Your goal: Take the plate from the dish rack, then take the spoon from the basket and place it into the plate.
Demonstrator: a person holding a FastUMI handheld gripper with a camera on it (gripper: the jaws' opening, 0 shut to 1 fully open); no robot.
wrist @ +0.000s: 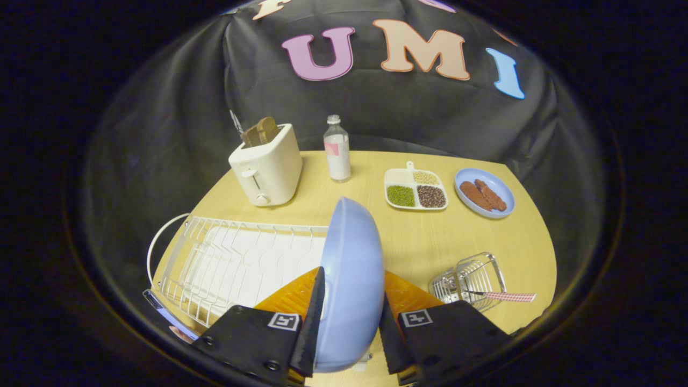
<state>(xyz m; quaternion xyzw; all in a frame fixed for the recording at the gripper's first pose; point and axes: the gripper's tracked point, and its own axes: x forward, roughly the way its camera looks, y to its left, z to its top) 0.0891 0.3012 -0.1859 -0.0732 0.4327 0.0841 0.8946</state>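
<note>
A light blue plate [352, 279] stands on edge between my fingers, and my gripper [348, 317] is shut on it, one finger pressing each face. It is held up above the table, beside the right end of the white wire dish rack [236, 263]. To the right of my fingers a small wire basket [470, 282] stands on the wooden table [430, 236]. A spoon [502, 296] with a red-and-white checked handle sticks out of the basket toward the right.
At the back of the table stand a cream toaster [267, 166] with bread in it and a clear bottle [337, 150]. Further right lie a white divided dish [415, 189] of beans and a blue plate [484, 192] with sausages.
</note>
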